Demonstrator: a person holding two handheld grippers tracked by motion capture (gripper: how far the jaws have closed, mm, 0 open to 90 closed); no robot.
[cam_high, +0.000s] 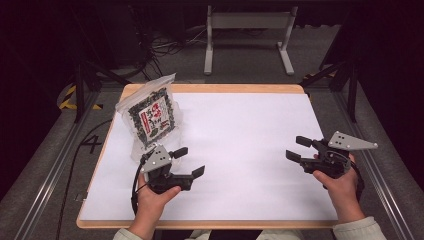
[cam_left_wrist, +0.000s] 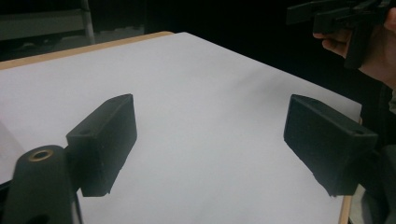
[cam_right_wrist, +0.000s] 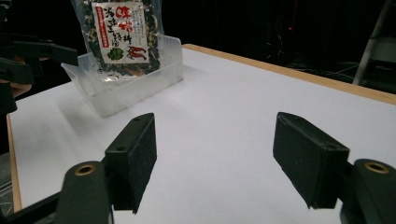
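One packet (cam_high: 150, 114) stands in a clear tray just beyond the left hand-held gripper (cam_high: 188, 160), jaws wide and empty.

Bright white sheet (cam_high: 240, 150) amid dark surroundings; soft shadows, slightly blurred close-up fingers (cam_right_wrist: 133, 158).

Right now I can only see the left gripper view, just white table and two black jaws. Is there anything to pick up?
Observer: Yes. A food packet with red writing stands in a clear plastic tray.
Operator: Where is it?
Observer: In the high view it is along the left edge of the table, right beside the left gripper, whose jaws point away from it.
Operator: Is my other gripper holding something?
Observer: No. The right gripper is open, with nothing between its jaws.
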